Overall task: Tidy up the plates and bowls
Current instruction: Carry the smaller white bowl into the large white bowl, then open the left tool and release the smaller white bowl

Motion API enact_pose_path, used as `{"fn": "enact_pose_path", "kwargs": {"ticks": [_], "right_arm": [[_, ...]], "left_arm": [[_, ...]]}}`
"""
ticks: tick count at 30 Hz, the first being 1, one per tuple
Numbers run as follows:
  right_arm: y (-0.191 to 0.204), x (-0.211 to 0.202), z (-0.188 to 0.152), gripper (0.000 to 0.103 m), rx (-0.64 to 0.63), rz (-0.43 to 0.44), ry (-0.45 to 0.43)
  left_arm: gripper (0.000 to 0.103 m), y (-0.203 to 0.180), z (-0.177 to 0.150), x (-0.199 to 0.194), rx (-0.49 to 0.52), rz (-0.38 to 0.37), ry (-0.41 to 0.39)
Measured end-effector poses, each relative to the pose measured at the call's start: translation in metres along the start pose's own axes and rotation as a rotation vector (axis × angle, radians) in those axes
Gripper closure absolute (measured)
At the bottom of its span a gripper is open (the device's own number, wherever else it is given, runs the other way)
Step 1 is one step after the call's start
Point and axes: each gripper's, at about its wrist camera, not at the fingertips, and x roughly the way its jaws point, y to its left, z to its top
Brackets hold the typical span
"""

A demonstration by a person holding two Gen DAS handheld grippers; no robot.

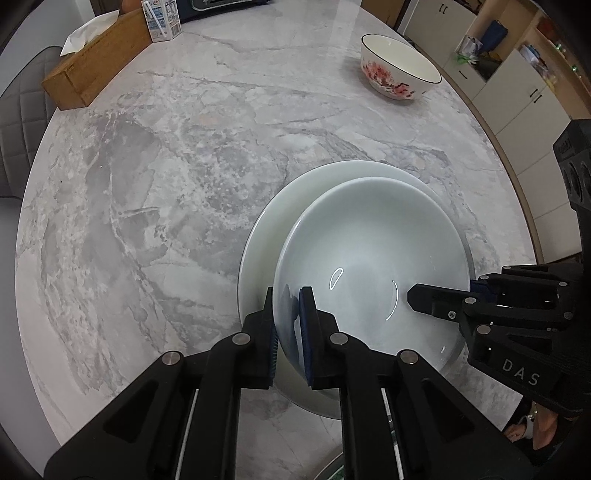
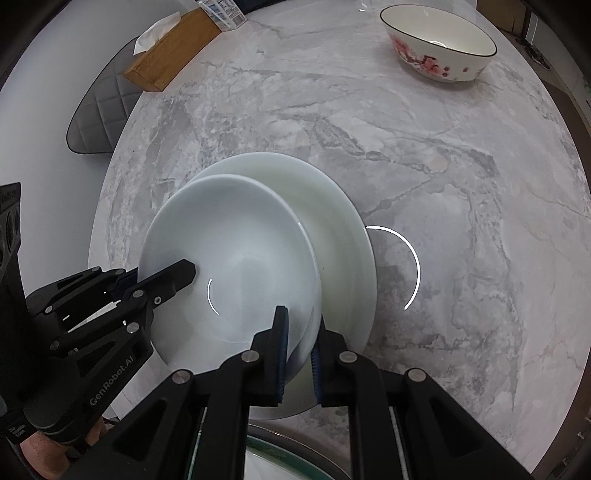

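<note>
Left wrist view: the left gripper [image 1: 290,328] points steeply down at a round marble tabletop [image 1: 166,177]. Its jaws are clenched on the near-left rim of a white plate [image 1: 369,258], one blue pad inside the rim and one outside. That plate sits over a larger plate [image 1: 288,206], off-centre toward the right, so the larger one shows as a crescent on the left and far side; whether the two touch I cannot tell. The right gripper [image 1: 469,295] comes in from the right and grips the opposite rim of the white plate, its upper finger lying over the inside. Far across the tabletop stands a flowered bowl [image 1: 399,70] with a dark rim, well apart from the plates. At the far left lie a wooden tissue box [image 1: 92,62] and, just beside it, a carton [image 1: 162,18]. A grey chair [image 1: 22,125] stands past the tabletop edge; cupboards [image 1: 517,85] fill the right background.

Right wrist view: the right gripper [image 2: 299,350] has its jaws clamped on the near-right rim of the white plate [image 2: 236,240], the rim pinched between the blue pads. The larger plate [image 2: 332,221] shows behind and to the right. The left gripper [image 2: 147,280] holds the left rim. The flowered bowl [image 2: 439,40] stands at the far right, the tissue box [image 2: 173,48] at the far left. A green-rimmed dish [image 2: 266,450] peeks out at the bottom edge.
</note>
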Motion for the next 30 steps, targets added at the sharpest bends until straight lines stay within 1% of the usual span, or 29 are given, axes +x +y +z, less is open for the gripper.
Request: {"fn": "enact_pose_path", "kwargs": {"ticks": [7,11,16,18,19,21,23,24,25,28,30], "right_arm": [[0.002,0.002,0.001,0.09,0.001,-0.011,0.006],[0.0,0.002,0.001,0.089,0.013,-0.006,0.012],[0.002,0.003,0.003,0.079,0.022,0.007,0.017],[0.003,0.003,0.003,0.073,0.027,0.015,0.019],[0.004,0.003,0.004,0.072,0.028,0.017,0.021],[0.006,0.003,0.005,0.065,0.025,0.022,0.025],[0.007,0.001,0.005,0.059,0.037,0.041,0.028],[0.007,0.0,0.005,0.058,0.041,0.047,0.029],[0.008,-0.002,0.005,0.057,0.045,0.043,0.024],[0.007,-0.01,0.007,0.048,0.052,0.049,0.008],[0.007,-0.015,0.009,0.038,0.051,0.026,-0.001]], "left_arm": [[0.093,-0.001,0.0,0.0,0.0,0.014,-0.01],[0.091,0.0,-0.001,-0.001,-0.012,-0.006,-0.019],[0.089,0.0,-0.002,-0.001,-0.011,-0.02,-0.023],[0.087,0.0,-0.002,-0.001,-0.009,-0.03,-0.021],[0.086,-0.001,-0.002,-0.001,-0.006,-0.031,-0.018],[0.086,0.0,-0.002,-0.002,-0.015,-0.033,-0.015],[0.082,0.001,-0.002,-0.004,-0.028,-0.041,-0.018],[0.079,0.002,-0.001,-0.006,-0.032,-0.035,-0.024],[0.078,0.003,0.0,-0.008,-0.04,-0.046,-0.024],[0.077,0.008,0.002,-0.01,-0.064,-0.07,-0.021],[0.076,0.009,0.002,-0.014,-0.073,-0.074,-0.025]]}}
